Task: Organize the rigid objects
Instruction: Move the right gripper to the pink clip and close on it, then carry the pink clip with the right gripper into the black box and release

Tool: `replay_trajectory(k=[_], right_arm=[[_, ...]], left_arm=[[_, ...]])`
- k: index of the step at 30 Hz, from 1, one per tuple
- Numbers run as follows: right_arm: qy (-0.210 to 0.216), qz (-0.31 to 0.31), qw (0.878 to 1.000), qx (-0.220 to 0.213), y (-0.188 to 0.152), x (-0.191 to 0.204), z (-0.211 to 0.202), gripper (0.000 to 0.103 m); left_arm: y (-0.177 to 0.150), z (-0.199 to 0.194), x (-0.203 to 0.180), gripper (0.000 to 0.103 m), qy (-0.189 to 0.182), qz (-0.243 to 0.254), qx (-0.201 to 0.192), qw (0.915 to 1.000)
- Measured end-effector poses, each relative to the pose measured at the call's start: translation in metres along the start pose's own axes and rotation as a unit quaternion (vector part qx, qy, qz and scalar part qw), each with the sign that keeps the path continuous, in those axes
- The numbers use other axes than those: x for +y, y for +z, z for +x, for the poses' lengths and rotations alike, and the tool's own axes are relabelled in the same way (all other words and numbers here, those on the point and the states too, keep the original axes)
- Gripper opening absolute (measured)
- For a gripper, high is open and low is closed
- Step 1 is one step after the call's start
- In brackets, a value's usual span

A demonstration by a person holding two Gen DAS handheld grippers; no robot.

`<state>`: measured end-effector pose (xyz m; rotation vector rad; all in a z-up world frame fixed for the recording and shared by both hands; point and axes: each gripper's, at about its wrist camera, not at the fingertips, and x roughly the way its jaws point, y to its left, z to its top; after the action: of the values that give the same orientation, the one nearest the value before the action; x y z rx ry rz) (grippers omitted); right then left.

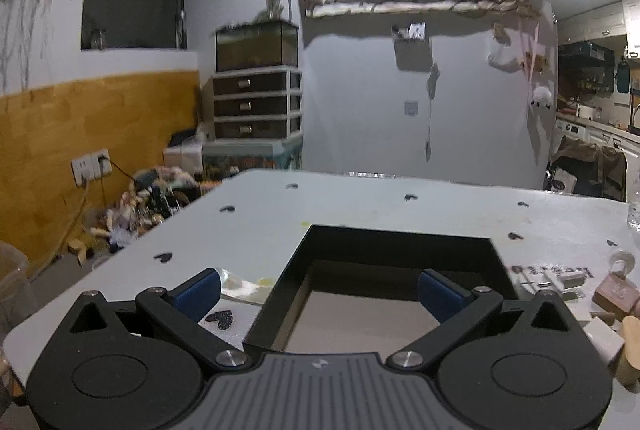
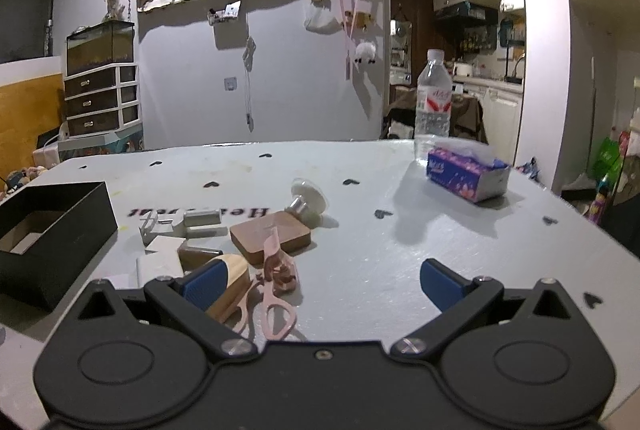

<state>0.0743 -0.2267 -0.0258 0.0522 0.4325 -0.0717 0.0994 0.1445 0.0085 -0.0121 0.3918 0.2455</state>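
White tabletop [image 2: 360, 170], dotted with black hearts, carries everything. Toward its left edge an open black box [image 2: 60, 226] is seen, the left gripper [image 1: 320, 290] held spread and empty over it. Just right of the box a heap of small rigid objects is gathered — pink scissors [image 2: 276, 294] nearest, their long axis running front to back, handles toward the near edge. The right gripper [image 2: 320, 282] is spread wide, empty. Nothing seems sorted yet; a first pick is judged next — jaws aligned across the scissors.
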Motion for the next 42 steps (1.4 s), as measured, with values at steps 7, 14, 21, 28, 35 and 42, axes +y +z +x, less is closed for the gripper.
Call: replay_trajectory(k=[7,14,21,28,35,42], right_arm=[[0.002,0.023,0.999,0.028,-0.001,-0.001,0.027,0.103],[0.017,0.047,0.998,0.048,-0.003,-0.003,0.046,0.092],[0.045,0.043,0.997,0.055,0.002,0.006,0.062,0.081],[0.042,0.051,0.994,0.081,0.004,0.012,0.079,0.055],[0.047,0.065,0.992,0.100,0.006,0.013,0.089,0.044],[0.050,0.069,0.991,0.105,0.007,0.015,0.092,0.037]], left_arm=[[0.006,0.038,0.022,0.103,0.007,-0.004,0.054,0.9985],[0.003,0.062,0.035,0.096,-0.009,-0.018,0.065,0.9977],[-0.003,0.082,0.038,0.055,-0.041,-0.008,0.095,0.9946],[-0.008,0.090,0.036,0.025,-0.057,-0.007,0.096,0.9937],[-0.005,0.102,0.040,0.017,-0.060,0.000,0.113,0.9917],[0.005,0.111,0.040,0.017,-0.068,0.028,0.134,0.9883]])
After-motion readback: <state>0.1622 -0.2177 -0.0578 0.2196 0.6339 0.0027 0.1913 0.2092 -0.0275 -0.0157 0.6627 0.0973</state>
